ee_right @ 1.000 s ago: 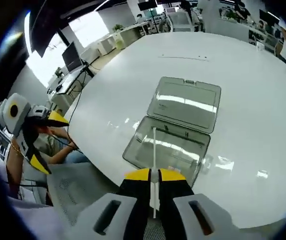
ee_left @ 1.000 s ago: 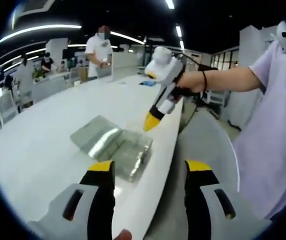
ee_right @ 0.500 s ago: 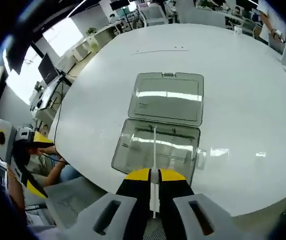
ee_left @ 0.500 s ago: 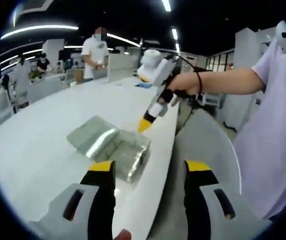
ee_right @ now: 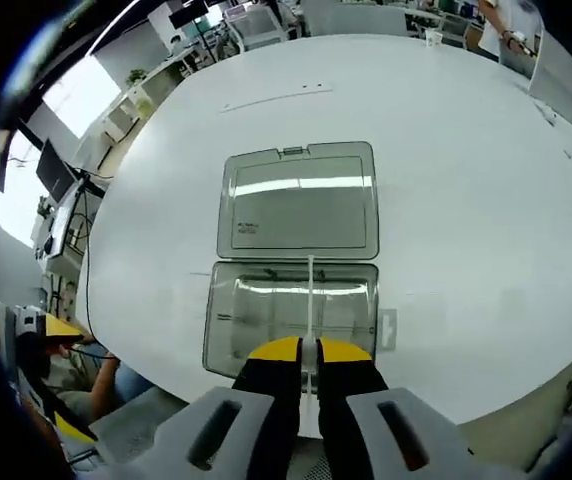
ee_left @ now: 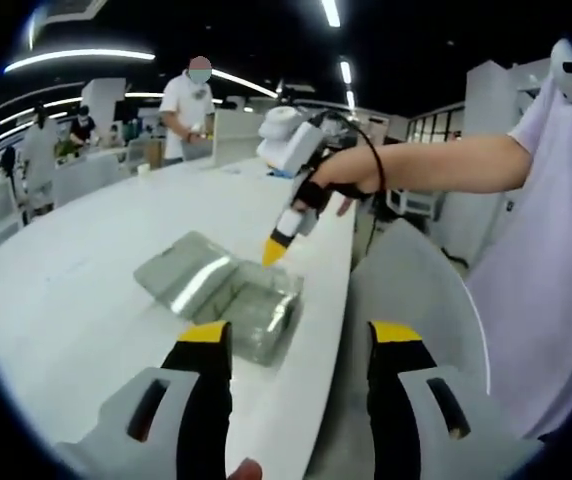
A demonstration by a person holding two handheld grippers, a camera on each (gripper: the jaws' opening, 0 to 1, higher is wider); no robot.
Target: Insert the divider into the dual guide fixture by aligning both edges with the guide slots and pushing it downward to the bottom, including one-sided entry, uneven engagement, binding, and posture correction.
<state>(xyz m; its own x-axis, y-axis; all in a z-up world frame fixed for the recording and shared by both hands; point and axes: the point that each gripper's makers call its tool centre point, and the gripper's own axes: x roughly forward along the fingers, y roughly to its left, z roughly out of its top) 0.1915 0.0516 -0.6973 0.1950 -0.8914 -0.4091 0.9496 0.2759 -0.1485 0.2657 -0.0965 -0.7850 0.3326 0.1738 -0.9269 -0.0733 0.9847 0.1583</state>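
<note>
my right gripper [ee_right: 308, 351] is pinched tight on the divider [ee_right: 310, 300], a thin clear plate held edge-on over the middle of the open box [ee_right: 291, 320] near the table [ee_right: 466, 200] edge. lid [ee_right: 299, 200] lies flat behind. left gripper [ee_left: 291, 345] hangs back, jaws wide apart, holding nothing. risk: slots aren't visible to me, so a slight roll means one edge enters first and binds.

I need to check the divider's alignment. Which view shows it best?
The right gripper view: the divider runs straight up from the shut right claw over the open box. In the left gripper view it cannot be made out.
</note>
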